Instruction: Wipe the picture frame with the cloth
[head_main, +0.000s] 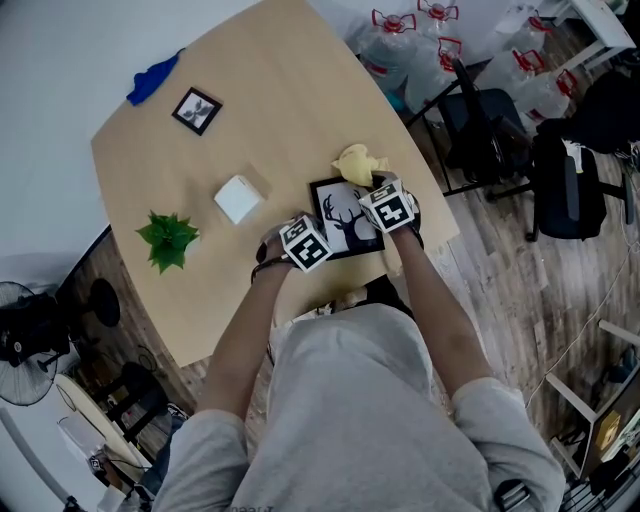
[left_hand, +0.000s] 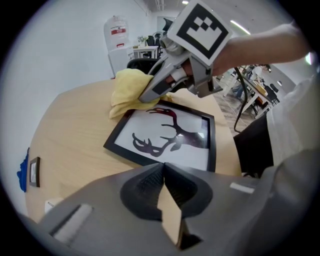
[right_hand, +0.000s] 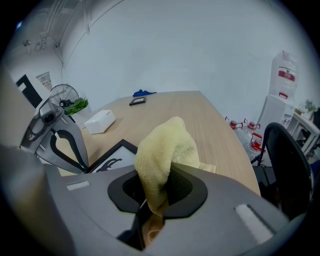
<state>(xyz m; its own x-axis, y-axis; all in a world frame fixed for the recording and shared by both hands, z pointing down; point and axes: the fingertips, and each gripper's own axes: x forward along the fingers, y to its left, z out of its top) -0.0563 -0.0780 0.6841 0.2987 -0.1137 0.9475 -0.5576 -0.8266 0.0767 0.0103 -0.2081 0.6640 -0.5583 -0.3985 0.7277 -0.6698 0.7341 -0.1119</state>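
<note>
A black picture frame (head_main: 345, 222) with a deer silhouette lies flat near the table's front edge; the left gripper view shows the same frame (left_hand: 170, 140). My right gripper (head_main: 372, 186) is shut on a yellow cloth (head_main: 357, 163), which rests at the frame's far corner. In the right gripper view the cloth (right_hand: 165, 150) bulges up out of the jaws of my right gripper (right_hand: 160, 182). At the frame's near-left edge my left gripper (head_main: 312, 232) is shut with nothing in it (left_hand: 163, 170), just short of the frame. The left gripper view also shows the cloth (left_hand: 129, 91).
On the table (head_main: 280, 120) stand a white box (head_main: 238, 198), a small green plant (head_main: 168, 238), a small black frame (head_main: 196, 110) and a blue cloth (head_main: 152, 78) at the far edge. Office chairs (head_main: 480, 125) and water bottles (head_main: 415, 45) stand to the right.
</note>
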